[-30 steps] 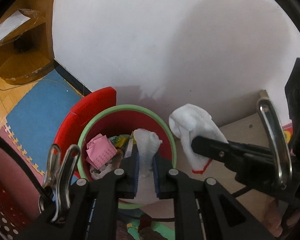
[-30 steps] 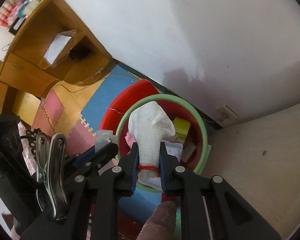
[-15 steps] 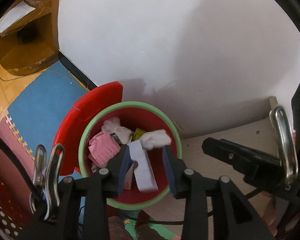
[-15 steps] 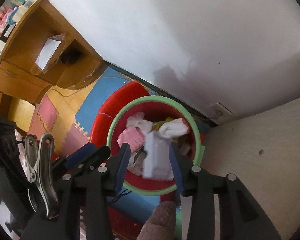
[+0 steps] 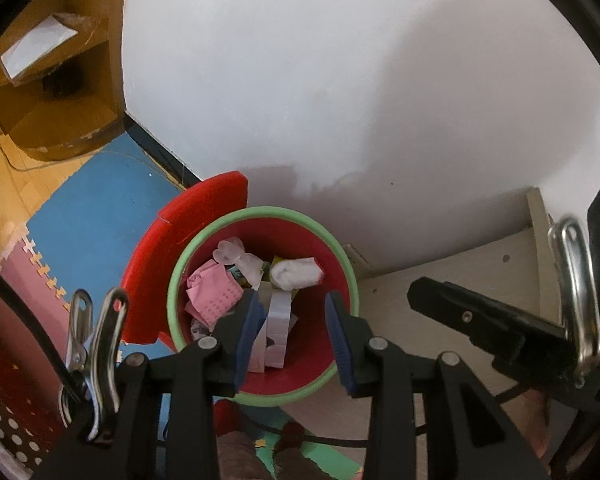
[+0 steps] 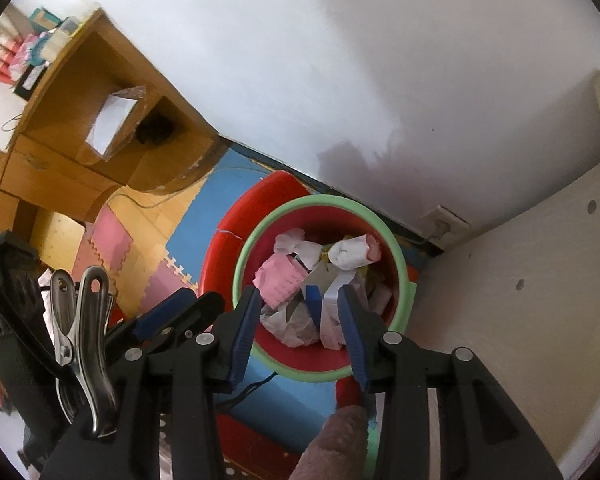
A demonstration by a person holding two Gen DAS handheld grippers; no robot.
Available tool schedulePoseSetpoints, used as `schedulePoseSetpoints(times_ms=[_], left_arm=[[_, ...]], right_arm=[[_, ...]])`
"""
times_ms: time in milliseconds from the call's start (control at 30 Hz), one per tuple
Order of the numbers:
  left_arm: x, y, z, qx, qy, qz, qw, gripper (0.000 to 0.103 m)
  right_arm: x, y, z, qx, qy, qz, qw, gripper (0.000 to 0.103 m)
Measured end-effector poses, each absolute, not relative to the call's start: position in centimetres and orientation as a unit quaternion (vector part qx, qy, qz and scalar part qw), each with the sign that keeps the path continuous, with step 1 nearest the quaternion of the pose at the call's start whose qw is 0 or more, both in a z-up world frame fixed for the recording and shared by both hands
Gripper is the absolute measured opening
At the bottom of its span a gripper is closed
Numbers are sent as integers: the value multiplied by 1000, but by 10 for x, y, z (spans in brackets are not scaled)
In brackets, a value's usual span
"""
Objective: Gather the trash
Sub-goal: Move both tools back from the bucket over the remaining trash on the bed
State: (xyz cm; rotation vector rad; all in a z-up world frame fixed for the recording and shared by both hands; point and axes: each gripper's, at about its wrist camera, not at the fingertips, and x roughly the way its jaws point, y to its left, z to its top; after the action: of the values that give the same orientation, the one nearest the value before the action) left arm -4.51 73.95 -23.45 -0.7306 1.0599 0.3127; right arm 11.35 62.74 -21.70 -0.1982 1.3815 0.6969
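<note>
A red bin with a green rim point(image 5: 260, 211) point(image 6: 324, 200) stands on the floor against the white wall. Crumpled trash fills it: pink paper point(image 5: 214, 294) point(image 6: 280, 280), white scraps, and a rolled white glove point(image 5: 296, 274) point(image 6: 352, 254) lying on top at the far side. My left gripper point(image 5: 293, 300) hangs above the bin, open, with nothing between its blue pads. My right gripper point(image 6: 298, 294) hangs beside it over the same bin, also open and holding nothing. In each wrist view, part of the other gripper shows at the side.
A pale board surface point(image 5: 480, 268) point(image 6: 520, 280) borders the bin on the right. A red lid point(image 5: 204, 208) stands behind the bin's left side. A wooden desk point(image 6: 80, 152) and blue and pink foam floor mats point(image 5: 92, 216) lie to the left.
Both grippers opened and let go of their white gloves, which dropped into the bin. Both hands have since lifted a little above it.
</note>
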Motion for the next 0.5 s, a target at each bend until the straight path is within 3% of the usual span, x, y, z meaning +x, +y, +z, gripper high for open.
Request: schedulePoseSetpoints(times_ms=[500], left_arm=[[-78, 710, -192, -312, 489, 153, 800, 36]], right_arm=[[49, 587, -166, -96, 575, 362, 727, 41]])
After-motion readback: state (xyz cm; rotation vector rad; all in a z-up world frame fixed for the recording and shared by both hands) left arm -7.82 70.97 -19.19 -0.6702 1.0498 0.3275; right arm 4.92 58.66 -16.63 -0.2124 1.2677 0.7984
